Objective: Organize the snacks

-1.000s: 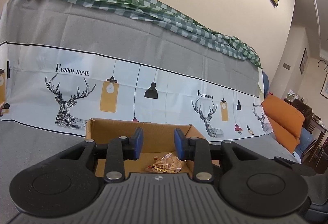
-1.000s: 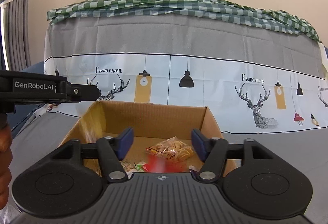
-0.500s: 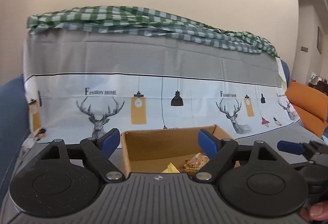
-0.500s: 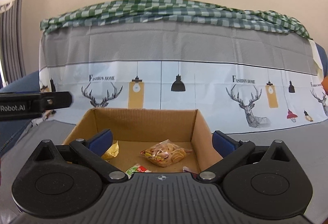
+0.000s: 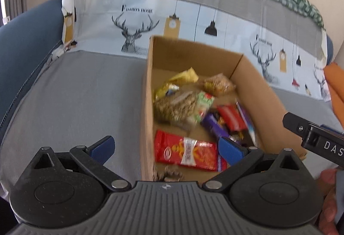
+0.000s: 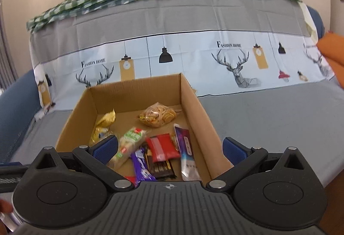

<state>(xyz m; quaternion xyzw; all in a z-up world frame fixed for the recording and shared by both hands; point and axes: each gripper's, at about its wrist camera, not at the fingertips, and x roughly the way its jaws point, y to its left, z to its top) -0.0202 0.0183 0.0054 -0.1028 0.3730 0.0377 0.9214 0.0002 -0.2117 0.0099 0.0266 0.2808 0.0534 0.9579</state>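
While both tools hover above it, the open brown cardboard box [image 6: 193, 103] sits on a grey cloth-covered sofa seat [image 5: 81, 93], already holding a jumble of snacks. The left gripper [image 5: 165, 147], its jaws having just swung out to full spread, grips nothing; one blue pad [image 5: 103, 145] hangs outside the box's left wall, the other over a flat red foil packet [image 5: 185, 152] at the near end. The right gripper [image 6: 171, 145] has likewise just opened wide and is empty, poised over a purple wrapped bar [image 6: 142, 167], a dark red pouch [image 6: 162, 146] and a white-and-purple sachet [image 6: 186, 151]. A clear bag of round crackers [image 6: 155, 114] and a crumpled gold wrapper [image 6: 104, 124] lie nearer the back wall.

The packets overlap closely, so a descending gripper could pinch two at once or crush the crackers. With one left pad outside the wall, a straight drop would likely catch the cardboard edge and shove the light box across the slippery cloth.
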